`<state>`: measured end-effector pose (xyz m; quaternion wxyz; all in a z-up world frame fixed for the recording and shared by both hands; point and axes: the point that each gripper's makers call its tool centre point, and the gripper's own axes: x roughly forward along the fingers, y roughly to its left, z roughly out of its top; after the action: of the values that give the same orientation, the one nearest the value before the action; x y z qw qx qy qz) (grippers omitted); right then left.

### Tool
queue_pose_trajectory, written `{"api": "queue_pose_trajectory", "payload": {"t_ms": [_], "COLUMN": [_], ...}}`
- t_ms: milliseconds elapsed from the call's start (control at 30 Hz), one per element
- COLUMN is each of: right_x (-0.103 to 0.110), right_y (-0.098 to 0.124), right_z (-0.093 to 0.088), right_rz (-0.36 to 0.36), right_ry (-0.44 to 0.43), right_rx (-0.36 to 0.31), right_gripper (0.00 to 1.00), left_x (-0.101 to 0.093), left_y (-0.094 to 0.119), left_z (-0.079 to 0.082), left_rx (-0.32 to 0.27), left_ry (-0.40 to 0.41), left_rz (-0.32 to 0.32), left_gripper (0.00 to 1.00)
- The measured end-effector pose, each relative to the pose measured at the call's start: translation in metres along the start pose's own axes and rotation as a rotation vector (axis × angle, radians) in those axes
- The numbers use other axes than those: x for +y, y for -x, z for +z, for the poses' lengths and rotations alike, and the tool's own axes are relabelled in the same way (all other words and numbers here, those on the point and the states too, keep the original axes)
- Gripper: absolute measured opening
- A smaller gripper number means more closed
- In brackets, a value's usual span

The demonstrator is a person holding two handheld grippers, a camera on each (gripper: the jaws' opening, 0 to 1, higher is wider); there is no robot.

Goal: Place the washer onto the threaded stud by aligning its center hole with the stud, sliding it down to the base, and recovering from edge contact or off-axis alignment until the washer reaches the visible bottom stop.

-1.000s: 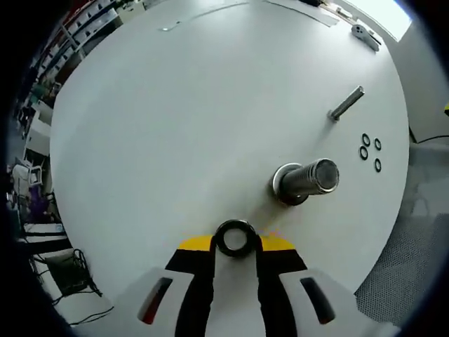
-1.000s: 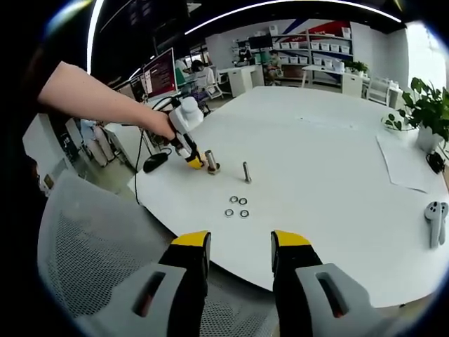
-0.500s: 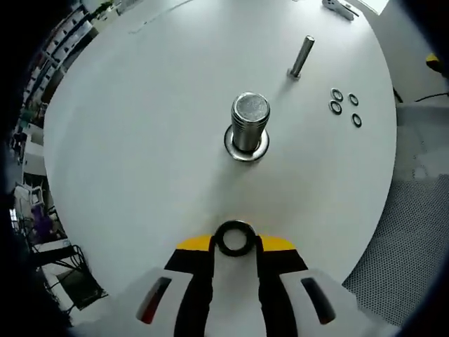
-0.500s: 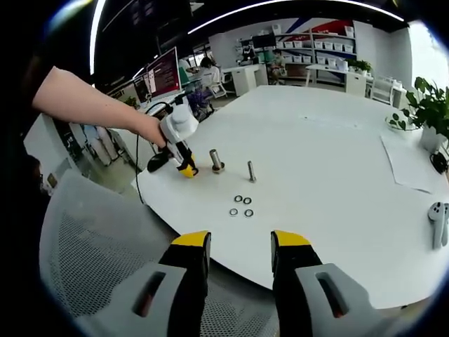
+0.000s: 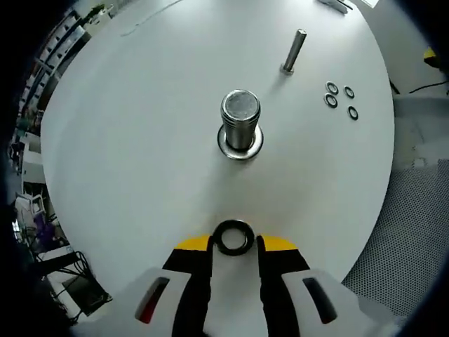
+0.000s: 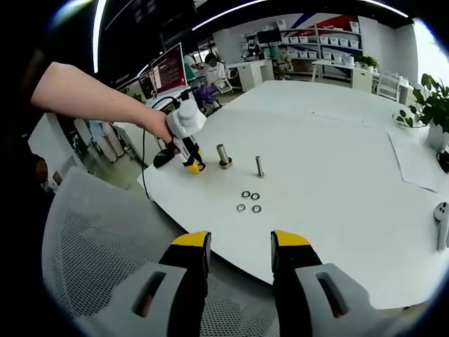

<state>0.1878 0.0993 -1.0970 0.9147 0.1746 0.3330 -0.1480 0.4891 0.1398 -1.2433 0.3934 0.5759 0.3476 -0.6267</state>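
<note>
White round surface (image 5: 126,140), bare around threaded stud (image 5: 240,131). Left hand-held gripper (image 5: 234,242) at 6 o'clock, clenched on washer (image 5: 233,237). Right hand-held gripper (image 6: 240,246) released, off surface edge.

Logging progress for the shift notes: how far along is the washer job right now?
Done: the left gripper is shut on the washer. In hand: it sits short of the upright threaded stud. Left: centre the hole over it and slide down to the base. The right gripper is open, idle.
</note>
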Motion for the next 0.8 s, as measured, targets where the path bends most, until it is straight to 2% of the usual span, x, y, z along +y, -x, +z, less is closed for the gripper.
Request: {"api": "queue_pose_trajectory", "payload": {"t_ms": [167, 233, 367, 433, 500, 567, 667, 700, 800], "right_x": [0.0, -0.001, -0.002, -0.002, -0.003, -0.003, -0.002, -0.002, -0.002], "right_y": [0.0, -0.002, 0.0, 0.001, 0.001, 0.0, 0.001, 0.0, 0.001], "right_z": [-0.001, -0.001, 0.0, 0.0, 0.0, 0.001, 0.001, 0.001, 0.001], "right_rz": [0.002, 0.001, -0.005, -0.007, -0.007, -0.007, -0.008, -0.008, -0.009], "right_ry": [-0.001, -0.002, -0.009, -0.012, -0.011, -0.01, -0.011, -0.011, -0.011], "right_rx": [0.0, -0.003, -0.008, -0.011, -0.012, -0.013, -0.013, -0.013, -0.014], "right_gripper": [0.37, 0.37, 0.37, 0.37, 0.37, 0.37, 0.37, 0.37, 0.37], "left_x": [-0.001, 0.005, -0.004, -0.002, 0.001, -0.005, 0.003, -0.003, -0.002], "left_y": [0.002, -0.003, 0.007, 0.003, 0.001, 0.006, 0.0, 0.007, 0.004], "left_z": [-0.003, 0.0, -0.001, 0.004, -0.001, 0.004, -0.001, -0.002, 0.002], "left_rx": [0.008, 0.015, 0.033, 0.039, 0.038, 0.035, 0.018, 0.011, -0.001], "left_ry": [0.003, 0.0, 0.002, -0.003, 0.005, 0.002, 0.015, 0.024, 0.038], "left_rz": [0.011, 0.008, 0.009, 0.009, 0.01, 0.011, 0.013, 0.016, 0.021], "left_gripper": [0.23, 0.23, 0.23, 0.22, 0.21, 0.21, 0.21, 0.21, 0.2]}}
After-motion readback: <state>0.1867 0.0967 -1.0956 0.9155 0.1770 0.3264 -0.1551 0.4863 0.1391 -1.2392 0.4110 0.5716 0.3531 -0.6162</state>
